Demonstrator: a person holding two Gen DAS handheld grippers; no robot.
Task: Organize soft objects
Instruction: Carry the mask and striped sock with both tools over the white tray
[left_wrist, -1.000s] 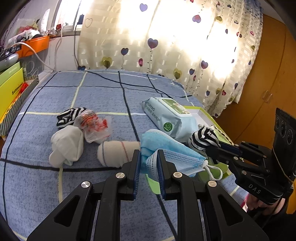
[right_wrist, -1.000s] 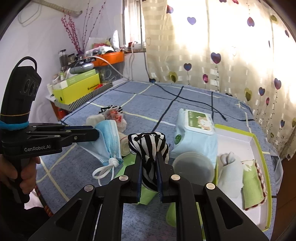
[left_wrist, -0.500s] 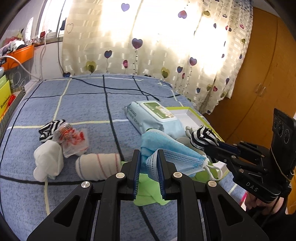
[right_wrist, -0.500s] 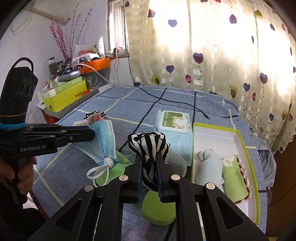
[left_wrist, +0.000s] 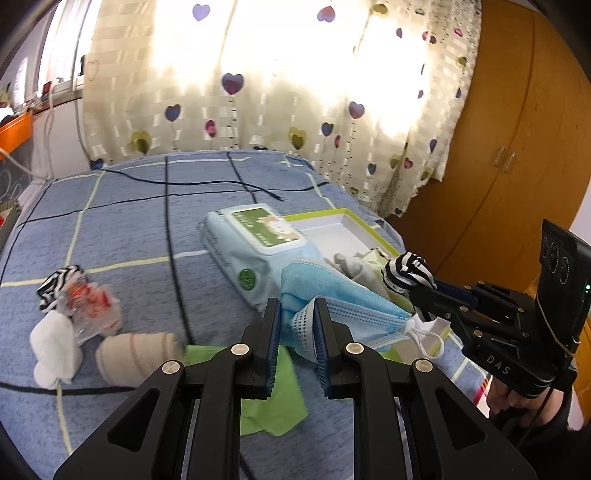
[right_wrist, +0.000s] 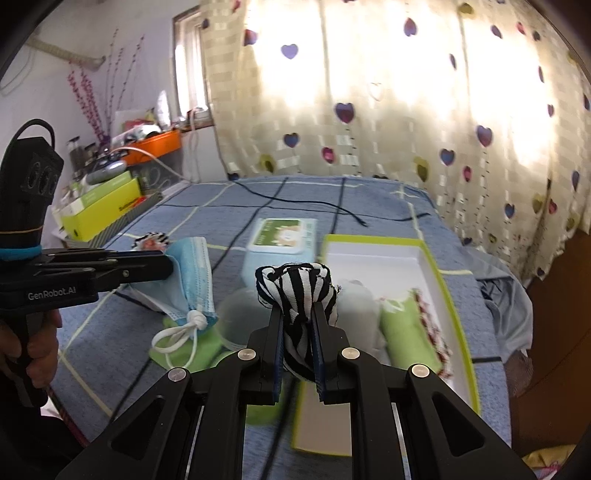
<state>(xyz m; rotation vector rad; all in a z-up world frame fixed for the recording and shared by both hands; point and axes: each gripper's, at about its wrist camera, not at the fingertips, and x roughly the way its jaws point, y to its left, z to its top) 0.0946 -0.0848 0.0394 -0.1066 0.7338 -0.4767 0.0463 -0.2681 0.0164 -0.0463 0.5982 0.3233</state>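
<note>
A: Both tongs are loaded. The left gripper (left_wrist: 295, 325) is clamped on the blue face mask (left_wrist: 343, 299), with the knotted white ear loops dangling off its far right end. The right gripper (right_wrist: 298, 343) is clamped on the striped sock (right_wrist: 295, 288), which bulges above its fingertips

B: Where's the drop spot?

A: I'd judge it's the green-rimmed tray (right_wrist: 441, 280), just ahead and right of the right tongs. A pale rolled sock (right_wrist: 354, 299) and a green folded cloth (right_wrist: 400, 325) already lie in its near end, and the far half is bare

B: What could go wrong?

A: The loops (right_wrist: 181, 332) hang low over the green cloth (left_wrist: 273, 398) below the left tongs, so they may snag it or the tray rim as the mask goes across. The two tools are also near each other, so they could collide over the tray. And the sock is only pinched low down, so it may unroll on release

B: And the surroundings?

A: A bed with a blue checked cover (left_wrist: 118, 229), soft enough to let things roll. Left of the left tongs lie a white sock (left_wrist: 55, 343), a beige rolled sock (left_wrist: 136, 354), a crinkly plastic packet (left_wrist: 92, 306) and another striped sock (left_wrist: 59, 280). A wipes pack (left_wrist: 258, 251) lies straight ahead. A heart-print curtain (left_wrist: 295, 81) glows behind, with a wooden wardrobe (left_wrist: 517, 147) to the right and a cluttered shelf (right_wrist: 122, 166) to the left
</note>
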